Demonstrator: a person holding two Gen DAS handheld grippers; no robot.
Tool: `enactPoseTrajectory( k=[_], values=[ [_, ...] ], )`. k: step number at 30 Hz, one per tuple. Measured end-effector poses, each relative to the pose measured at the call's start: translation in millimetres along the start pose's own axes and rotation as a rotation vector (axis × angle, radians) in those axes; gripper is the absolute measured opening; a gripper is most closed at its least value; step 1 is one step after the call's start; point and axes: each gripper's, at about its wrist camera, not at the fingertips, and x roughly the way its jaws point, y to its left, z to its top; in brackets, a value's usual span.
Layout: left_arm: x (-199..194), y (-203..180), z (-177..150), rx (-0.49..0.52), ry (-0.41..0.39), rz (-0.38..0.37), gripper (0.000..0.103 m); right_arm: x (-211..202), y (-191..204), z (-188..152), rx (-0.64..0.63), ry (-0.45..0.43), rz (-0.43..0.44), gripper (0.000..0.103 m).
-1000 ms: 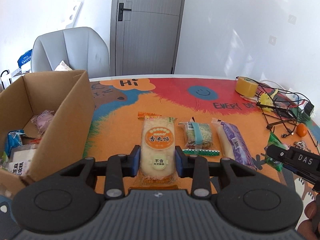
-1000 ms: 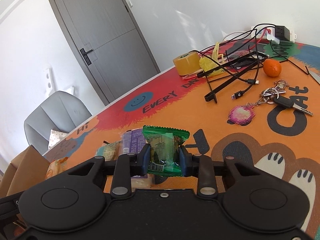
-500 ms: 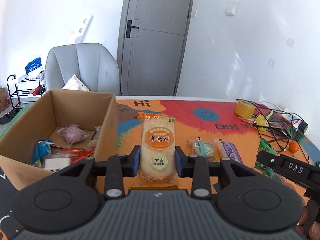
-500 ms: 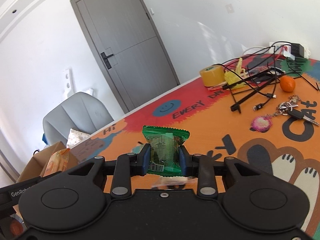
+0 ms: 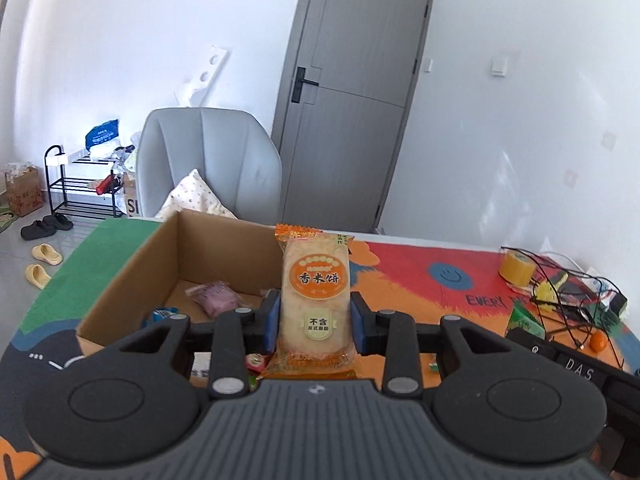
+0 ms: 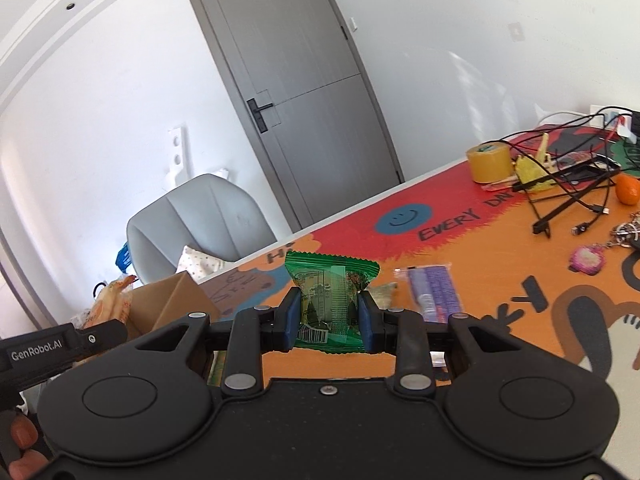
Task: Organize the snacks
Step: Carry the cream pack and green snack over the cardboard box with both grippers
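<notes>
Left wrist view showed the left gripper (image 5: 315,318) clenched on a rice cracker packet (image 5: 315,300), its 2 blue pads pressed against the packet's sides; the packet stood upright, raised over the near right corner of the cardboard box (image 5: 132,280); inside the box lay a pink snack (image 5: 218,298) with other wrappers partly hidden behind the gripper. Right wrist view showed the right gripper (image 6: 329,318) grasping a green snack packet (image 6: 330,296), held above the table mat (image 6: 500,272) to the right of the box (image 6: 168,304); a purple snack (image 6: 432,290) lay flat on the mat, further right of the box; a roll of tape (image 6: 489,162), tangled cables (image 6: 576,184) and an orange (image 6: 627,190) sat far to the right of the box.
</notes>
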Motion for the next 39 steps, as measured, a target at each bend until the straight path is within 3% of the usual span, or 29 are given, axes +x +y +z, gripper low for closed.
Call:
enactPoseTrajectory(
  k=[15, 36, 39],
  values=[
    [3.9, 49.1, 29.2, -0.068, -0.046, 0.069, 0.034, 22.3, 53.1, 7.1, -0.061, 0.021, 0.072, 0.031],
    [48.2, 86.2, 33.8, -0.145, 0.045, 0.089, 0.034, 70.2, 113.3, 9.5, -0.139, 0.092, 0.137, 0.031],
    [52.0, 91.1, 32.2, -0.152, 0.053, 0.096, 0.038, 74.7, 121.5, 6.8, -0.152, 0.109, 0.146, 0.031]
  ],
)
